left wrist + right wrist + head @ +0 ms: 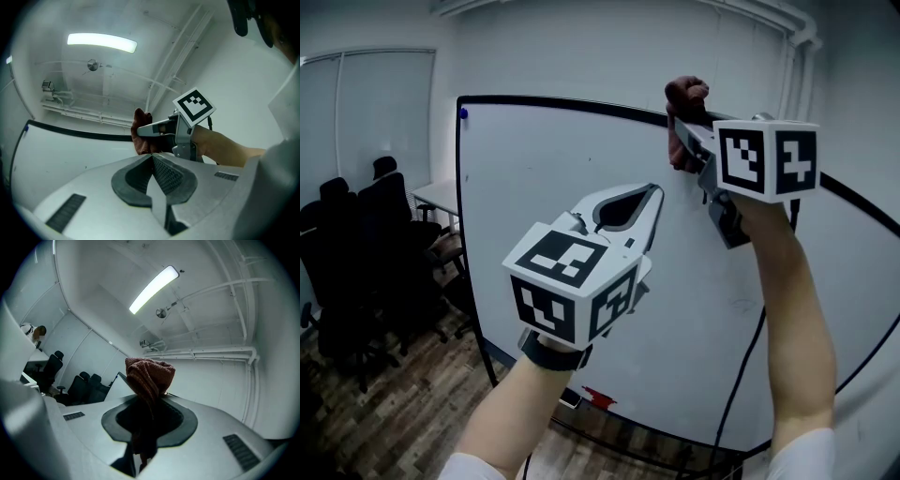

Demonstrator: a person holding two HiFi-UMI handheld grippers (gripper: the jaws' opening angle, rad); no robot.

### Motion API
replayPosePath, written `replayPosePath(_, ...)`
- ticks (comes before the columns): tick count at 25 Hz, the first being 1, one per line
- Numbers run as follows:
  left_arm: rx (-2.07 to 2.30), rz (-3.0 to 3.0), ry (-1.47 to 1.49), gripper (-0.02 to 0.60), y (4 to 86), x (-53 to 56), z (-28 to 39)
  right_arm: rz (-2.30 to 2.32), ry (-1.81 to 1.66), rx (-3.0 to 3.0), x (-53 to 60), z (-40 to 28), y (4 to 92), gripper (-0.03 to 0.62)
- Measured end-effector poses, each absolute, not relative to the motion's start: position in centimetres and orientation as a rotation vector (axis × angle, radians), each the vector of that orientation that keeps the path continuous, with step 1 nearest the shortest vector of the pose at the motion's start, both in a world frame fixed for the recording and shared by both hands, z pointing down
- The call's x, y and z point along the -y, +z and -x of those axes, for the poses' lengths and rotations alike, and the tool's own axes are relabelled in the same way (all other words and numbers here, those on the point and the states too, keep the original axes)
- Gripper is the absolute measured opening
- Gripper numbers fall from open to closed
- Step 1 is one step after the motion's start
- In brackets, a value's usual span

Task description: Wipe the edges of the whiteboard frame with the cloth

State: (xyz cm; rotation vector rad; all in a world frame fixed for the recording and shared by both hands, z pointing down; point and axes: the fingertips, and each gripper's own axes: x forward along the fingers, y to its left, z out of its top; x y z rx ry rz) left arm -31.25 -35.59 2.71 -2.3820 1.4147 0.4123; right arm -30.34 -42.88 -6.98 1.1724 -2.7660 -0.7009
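The right arm is reaching up high, and the right gripper [680,120] is clenching the dark red cloth [686,94] at the top edge of the whiteboard frame [572,105]. The left gripper [652,195] is hovering lower, in front of the whiteboard [544,169], with its jaws pressed together on nothing. Only the left gripper view is showing the cloth against the black edge. Only the right gripper view is showing the cloth bunched above the jaws, with office chairs [84,385] behind.

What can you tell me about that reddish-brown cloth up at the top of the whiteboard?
The cloth is a dark reddish-brown rag with a nubby, towel-like weave. It is bunched into a wad and clamped in the right gripper. A rounded lump bulges past the tips and the rest trails back between the jaws. It is held high at the black top edge of the whiteboard frame, seemingly touching it.
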Motion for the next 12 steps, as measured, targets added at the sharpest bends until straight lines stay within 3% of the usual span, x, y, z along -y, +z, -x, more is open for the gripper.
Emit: replayPosePath(12, -1.512, 2.324, 0.405, 0.008, 3.4, 36.3, 36.7, -1.096, -0.664, 2.781, 44.6, 38.2, -6.7, 0.072)
